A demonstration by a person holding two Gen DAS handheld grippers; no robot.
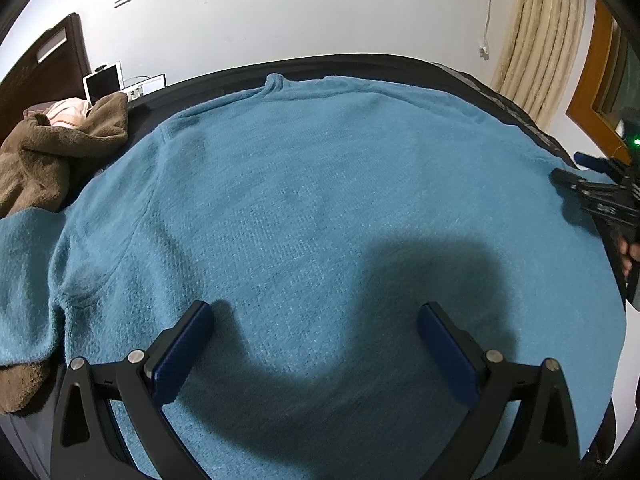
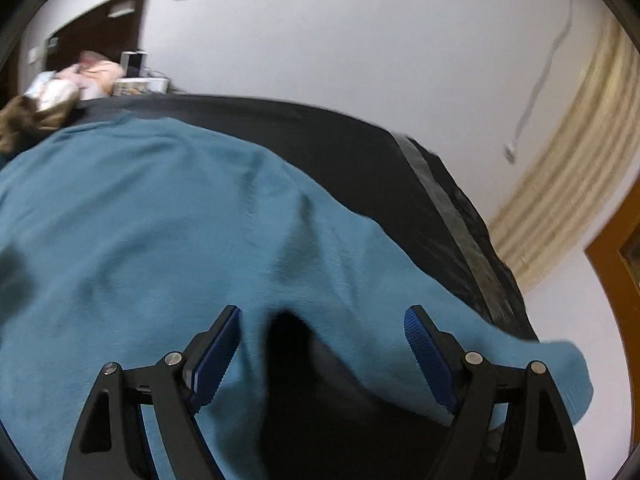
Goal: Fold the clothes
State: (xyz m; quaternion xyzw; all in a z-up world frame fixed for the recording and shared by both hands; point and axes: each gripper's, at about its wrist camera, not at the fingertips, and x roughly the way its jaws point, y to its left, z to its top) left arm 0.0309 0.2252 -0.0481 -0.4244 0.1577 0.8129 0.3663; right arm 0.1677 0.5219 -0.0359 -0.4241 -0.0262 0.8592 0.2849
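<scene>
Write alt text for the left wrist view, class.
A blue sweater lies spread flat on a dark surface, with the open left gripper above it. A brown garment lies at left; the right gripper enters at right.

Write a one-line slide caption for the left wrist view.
Open left gripper hovers over a blue sweater spread flat on a dark surface, brown garment alongside.

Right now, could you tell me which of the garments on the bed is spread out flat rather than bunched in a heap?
The blue sweater lies spread flat across the bed under both open jaws. The brown fleece garment sits crumpled in a heap at its left edge.
</scene>
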